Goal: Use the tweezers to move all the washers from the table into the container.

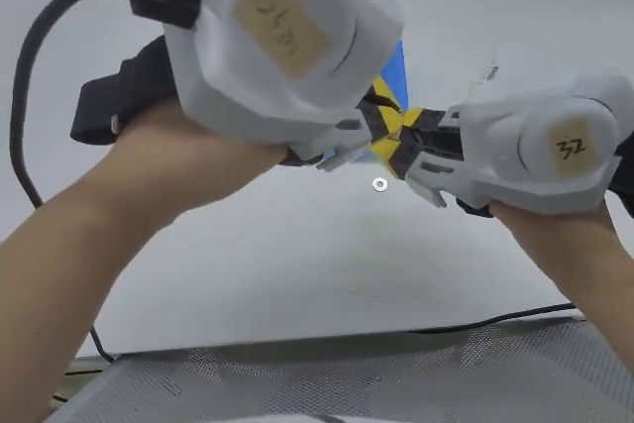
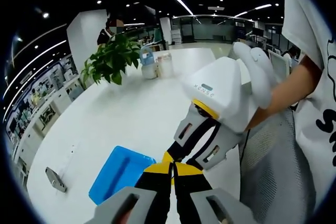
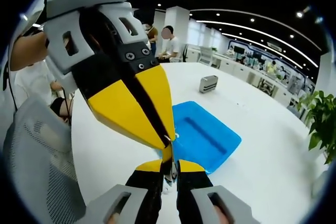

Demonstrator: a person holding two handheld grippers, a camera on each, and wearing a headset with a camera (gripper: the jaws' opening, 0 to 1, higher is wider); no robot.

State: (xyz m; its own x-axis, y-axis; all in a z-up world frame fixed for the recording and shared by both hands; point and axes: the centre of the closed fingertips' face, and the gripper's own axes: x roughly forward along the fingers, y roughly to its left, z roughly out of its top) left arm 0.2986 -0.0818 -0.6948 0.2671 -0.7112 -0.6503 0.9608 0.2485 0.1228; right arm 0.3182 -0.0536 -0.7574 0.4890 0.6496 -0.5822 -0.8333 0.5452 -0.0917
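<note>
The left gripper (image 2: 171, 167) reaches in from the left on a raised forearm with its yellow jaws pressed together, its tips meeting those of the other gripper just above the table (image 1: 297, 255) — I judge this a tip-to-tip adjustment of the tool rather than a pick. One washer (image 1: 379, 183) lies on the white top just below that meeting point, with the blue container (image 3: 210, 135) beyond it. The right gripper (image 3: 169, 165) points in level from the right, jaws closed on a thin pale sliver — probably the tweezers (image 3: 168, 178).
</note>
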